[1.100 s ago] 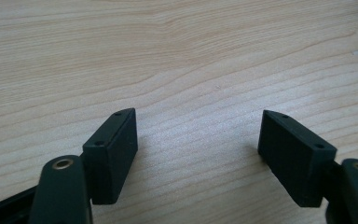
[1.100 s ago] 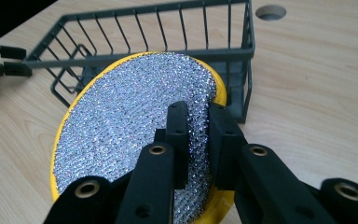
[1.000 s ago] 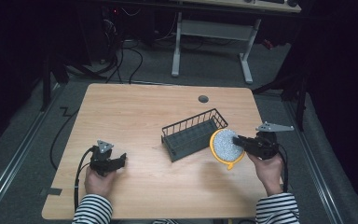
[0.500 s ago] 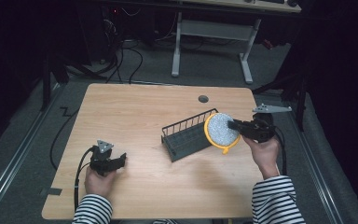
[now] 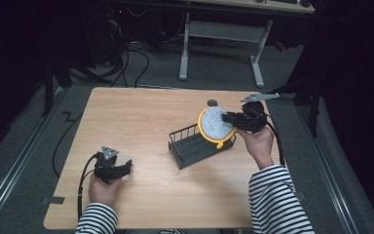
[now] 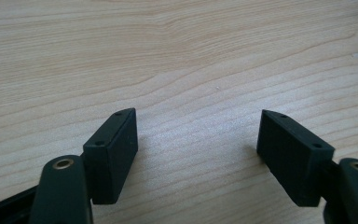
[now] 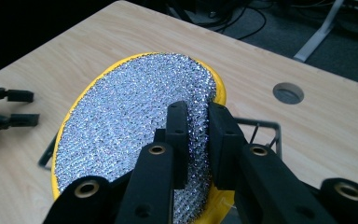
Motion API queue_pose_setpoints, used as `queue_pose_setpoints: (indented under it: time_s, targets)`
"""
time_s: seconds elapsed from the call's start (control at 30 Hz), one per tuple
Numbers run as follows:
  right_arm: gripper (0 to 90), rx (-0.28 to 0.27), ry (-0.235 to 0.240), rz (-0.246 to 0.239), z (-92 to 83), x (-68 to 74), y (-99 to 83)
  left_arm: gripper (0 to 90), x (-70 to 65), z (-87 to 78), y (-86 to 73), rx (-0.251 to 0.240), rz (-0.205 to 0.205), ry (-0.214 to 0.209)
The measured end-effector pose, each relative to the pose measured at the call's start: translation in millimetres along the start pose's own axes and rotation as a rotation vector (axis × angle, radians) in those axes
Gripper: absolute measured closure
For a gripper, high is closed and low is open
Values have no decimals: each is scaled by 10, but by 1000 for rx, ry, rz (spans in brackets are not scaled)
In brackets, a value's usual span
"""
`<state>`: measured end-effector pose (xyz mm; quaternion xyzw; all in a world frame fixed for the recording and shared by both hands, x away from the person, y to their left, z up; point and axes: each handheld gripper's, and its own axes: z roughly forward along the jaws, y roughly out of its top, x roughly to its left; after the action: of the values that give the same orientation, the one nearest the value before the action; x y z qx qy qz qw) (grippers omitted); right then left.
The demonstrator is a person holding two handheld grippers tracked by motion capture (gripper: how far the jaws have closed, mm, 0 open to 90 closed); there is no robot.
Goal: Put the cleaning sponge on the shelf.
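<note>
My right gripper [image 5: 230, 118] fingers clamped on rim of yellow sieve [image 5: 215, 126], right of centre, tilted above wire rack [image 5: 195, 146]. Left gripper [image 5: 125, 167] fingers apart, resting on surface [image 5: 141, 117], lower left. Risk: thin edge grip, sieve may pivot, snag rack wires.

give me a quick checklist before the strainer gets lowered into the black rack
1. Grip: right gripper shut on the yellow strainer at its rim: ok.
2. Position: strainer held above the rack's right end: ok.
3. Rack looks empty under it: ok.
4. Strainer lined up with a slot: cannot tell.
5. Left gripper open, resting on the table, away from the rack: ok.
</note>
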<state>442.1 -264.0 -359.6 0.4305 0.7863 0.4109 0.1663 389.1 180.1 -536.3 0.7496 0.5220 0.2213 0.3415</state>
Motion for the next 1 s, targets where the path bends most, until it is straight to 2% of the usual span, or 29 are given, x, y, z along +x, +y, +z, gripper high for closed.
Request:
queue_pose_setpoints:
  time_s: [0.17, 0.4, 0.5, 0.6, 0.73, 0.87, 1.0]
  targets:
    - [802, 16, -8, -2, 141, 8, 79, 294, -1, 1, 0, -1, 0, 2]
    - [799, 117, -42, -46, 350, -36, 241, 294, 2, -1, 0, 0, 0, -1]
    - [798, 107, -33, -31, 372, -47, 275, 295, 0, 0, 0, 0, 0, 1]
    - [796, 109, -31, -46, 424, -33, 277, 295, -1, 1, 0, 0, 0, 2]
    - [795, 102, -27, -37, 496, -47, 228, 295, 0, 0, 0, -1, -1, 1]
    - [794, 95, -41, -15, 582, -73, 182, 295, 5, -1, -1, -2, -3, -2]
    - [793, 84, -66, -23, 656, -44, 130, 295, 5, -1, -1, -1, -2, -2]
